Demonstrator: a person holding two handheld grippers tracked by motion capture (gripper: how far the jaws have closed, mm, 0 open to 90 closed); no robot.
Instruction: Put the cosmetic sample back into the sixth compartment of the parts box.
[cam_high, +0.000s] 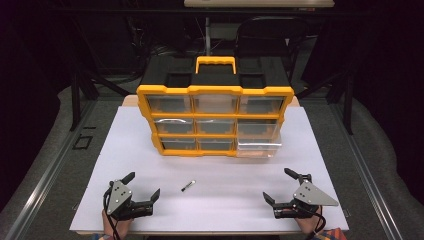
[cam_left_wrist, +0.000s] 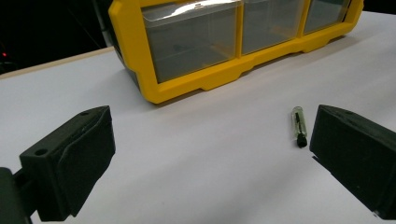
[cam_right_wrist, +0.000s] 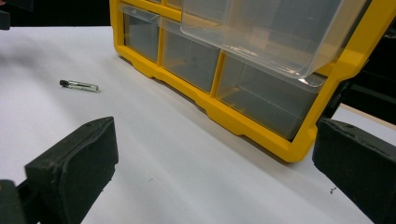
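Note:
A yellow organizer (cam_high: 215, 120) with clear drawers stands upright at the middle of the white table (cam_high: 150, 150). Its bottom right drawer (cam_high: 258, 146) is pulled out. A small clear vial with a black cap (cam_high: 188, 186) lies flat on the table in front of it. My left gripper (cam_high: 140, 187) rests open near the front left edge, nothing between its jaws; its own view shows the vial (cam_left_wrist: 299, 126) ahead to the right. My right gripper (cam_high: 285, 186) stands open at the front right, empty. The right gripper view has the vial (cam_right_wrist: 79, 85) at far left and the pulled-out drawer (cam_right_wrist: 261, 37) above.
The organizer's black back and yellow handle (cam_high: 215, 63) reach toward the table's far edge. A dark chair (cam_high: 265, 35) and stand legs are behind the table. Grey floor lies on both sides of the table.

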